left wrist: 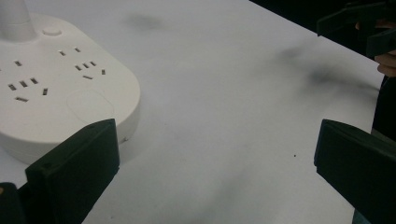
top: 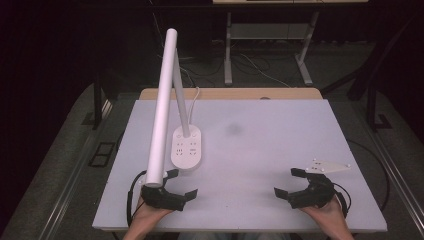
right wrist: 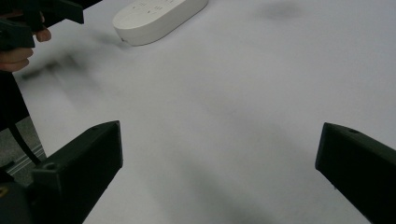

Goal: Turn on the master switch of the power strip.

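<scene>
A white desk lamp stands on the table's left half. Its oval base (top: 187,148) carries several sockets, and its long tube head (top: 162,107) slants toward the near edge. My left gripper (top: 181,184) rests open near the front left, just in front of the base, with nothing between its jaws. In the left gripper view the lamp base (left wrist: 56,88) lies close beside the left jaw. My right gripper (top: 291,181) sits open at the front right, also empty. The right gripper view shows the lamp base (right wrist: 159,18) far off, across bare table.
The white table top (top: 250,145) has a faint dark smudge (top: 233,129) at its middle. A small white flat plate (top: 327,166) lies just beyond the right gripper. A desk frame and cables (top: 260,60) stand on the dark floor behind the table.
</scene>
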Demonstrator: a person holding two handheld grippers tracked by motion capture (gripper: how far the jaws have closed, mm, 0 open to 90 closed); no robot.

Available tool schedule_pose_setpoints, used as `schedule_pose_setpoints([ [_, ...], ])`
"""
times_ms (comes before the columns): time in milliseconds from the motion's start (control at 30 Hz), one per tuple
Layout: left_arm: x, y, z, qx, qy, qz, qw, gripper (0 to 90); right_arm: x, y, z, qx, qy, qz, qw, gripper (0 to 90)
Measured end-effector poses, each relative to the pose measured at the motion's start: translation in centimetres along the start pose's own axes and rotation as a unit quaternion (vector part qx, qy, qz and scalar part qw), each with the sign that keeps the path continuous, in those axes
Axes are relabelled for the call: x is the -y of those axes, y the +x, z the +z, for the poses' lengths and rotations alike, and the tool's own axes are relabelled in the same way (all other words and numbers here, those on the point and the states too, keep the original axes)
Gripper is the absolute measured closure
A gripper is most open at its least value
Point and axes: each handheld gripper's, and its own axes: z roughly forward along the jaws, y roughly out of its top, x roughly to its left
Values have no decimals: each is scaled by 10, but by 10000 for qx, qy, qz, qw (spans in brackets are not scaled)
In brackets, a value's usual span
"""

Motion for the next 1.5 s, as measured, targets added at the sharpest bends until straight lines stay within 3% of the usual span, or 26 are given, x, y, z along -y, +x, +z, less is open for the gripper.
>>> schedule_pose_setpoints([
  [700,0,-1,0,49,-16,-6,10000,0,2,-3,0,-51,75,85,9999,1],
  [1000,-2,0,-4,178,52,-21,9998,0,2,-3,-1,-78,85,100,9999,1],
  [1500,-11,-2,-6,162,201,36,9997,0,1,-4,-3,-75,90,63,9999,1],
])
